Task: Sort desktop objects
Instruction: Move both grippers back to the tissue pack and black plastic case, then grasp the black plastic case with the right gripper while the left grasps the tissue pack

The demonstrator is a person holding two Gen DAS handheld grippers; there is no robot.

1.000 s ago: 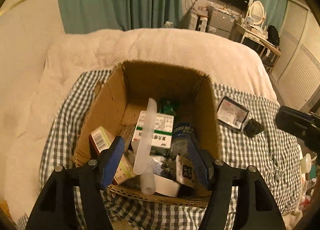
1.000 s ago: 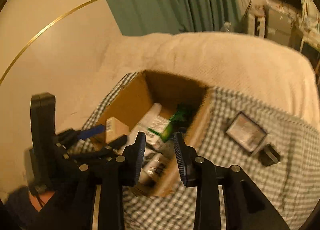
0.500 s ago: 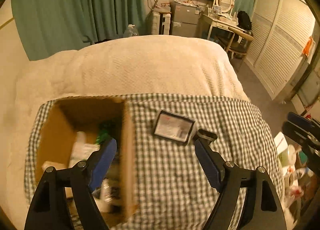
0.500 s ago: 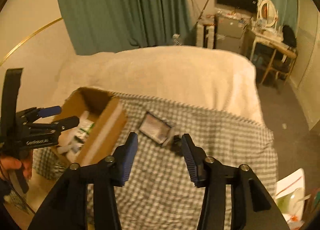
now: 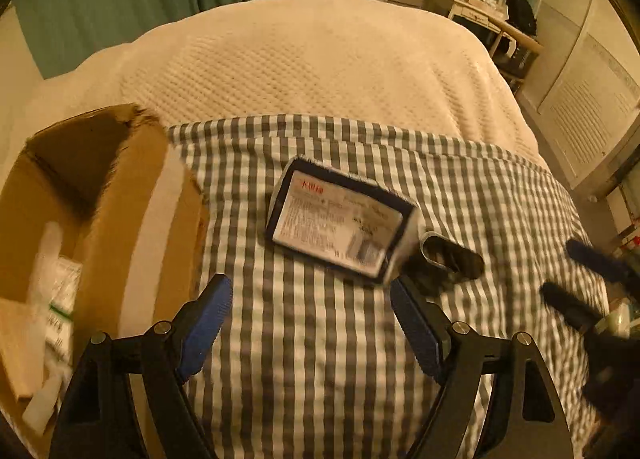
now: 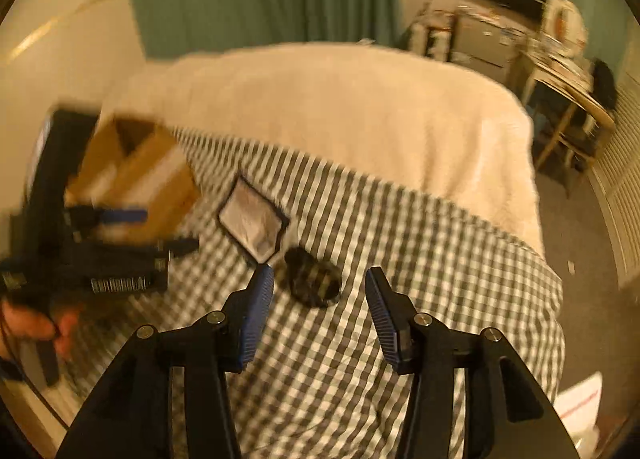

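Both tongs are spread wide and hold nothing. The left tongs hover over the checked cloth on the bed, just near of the flat dark-edged packet with a printed label; the right tongs point at the small dark object, which lies between their tips but looks untouched. These two things lie just beside each other, right of the cardboard box at the left edge of the cloth. The box already holds several items, among them a white tube and a green-printed carton, so the sorting looks mostly done. Judging by this, only the packet and the dark object are left to go in.
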